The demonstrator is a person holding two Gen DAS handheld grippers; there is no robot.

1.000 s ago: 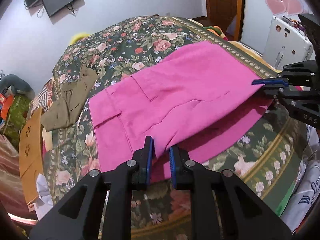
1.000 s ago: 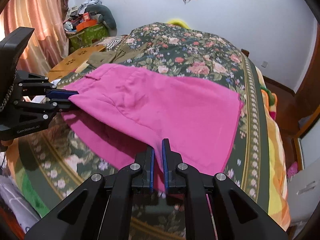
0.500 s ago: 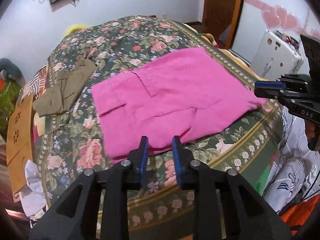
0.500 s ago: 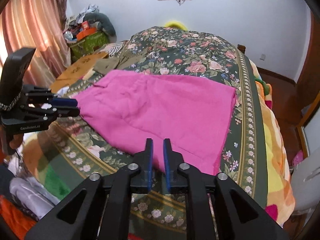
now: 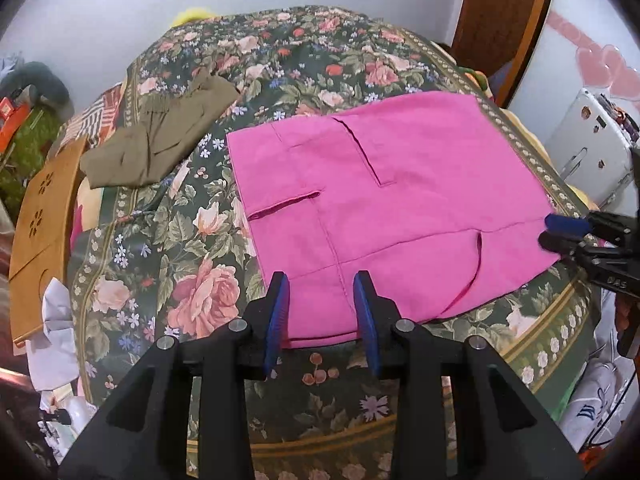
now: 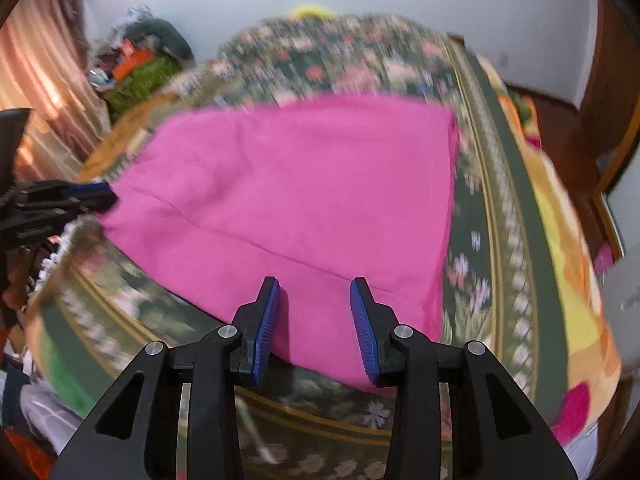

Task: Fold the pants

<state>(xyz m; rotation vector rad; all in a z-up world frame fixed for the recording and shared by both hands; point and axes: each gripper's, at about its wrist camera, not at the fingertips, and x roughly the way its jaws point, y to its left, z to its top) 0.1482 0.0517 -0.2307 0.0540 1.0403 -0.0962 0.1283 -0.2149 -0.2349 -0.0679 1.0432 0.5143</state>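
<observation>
The pink pants lie folded and flat on the floral bedspread, with a pocket flap and seams facing up. My left gripper hovers over their near edge. Its jaws are opening, and the blue pads stand apart without pressing the cloth. In the blurred right wrist view the pants fill the middle. My right gripper is over their near corner. Its jaws are opening too and hold nothing. Each gripper also shows in the other's view: the right gripper at the right edge and the left gripper at the left edge.
An olive garment lies on the bed to the far left of the pants. A wooden board leans by the bed's left side. A white case stands at the right. Clutter and a curtain sit beyond the bed.
Both grippers have let go of the pants' edge and spread their jaws. The lifted upper layer now lies flat on the lower one. Both hands have drawn back a little.
</observation>
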